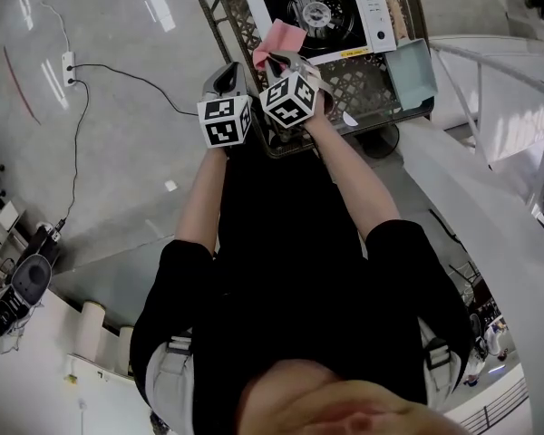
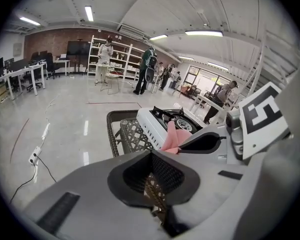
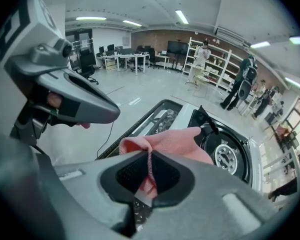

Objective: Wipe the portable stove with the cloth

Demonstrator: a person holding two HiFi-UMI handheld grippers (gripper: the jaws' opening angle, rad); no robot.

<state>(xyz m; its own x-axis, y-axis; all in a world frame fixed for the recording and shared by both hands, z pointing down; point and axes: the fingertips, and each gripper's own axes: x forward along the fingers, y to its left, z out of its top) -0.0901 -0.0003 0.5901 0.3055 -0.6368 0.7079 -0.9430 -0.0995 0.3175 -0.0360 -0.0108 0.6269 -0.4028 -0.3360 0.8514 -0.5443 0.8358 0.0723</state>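
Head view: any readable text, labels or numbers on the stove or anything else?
None can be read.
The yellow strip on the front edge of the stove: print too small to read.
The control panel on the stove: marks too small to read.
The marker cubes: black-and-white square patterns only, no letters or digits.

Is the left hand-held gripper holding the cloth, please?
No, the cloth is pinched in the right hand-held gripper; the left hand-held gripper holds nothing.
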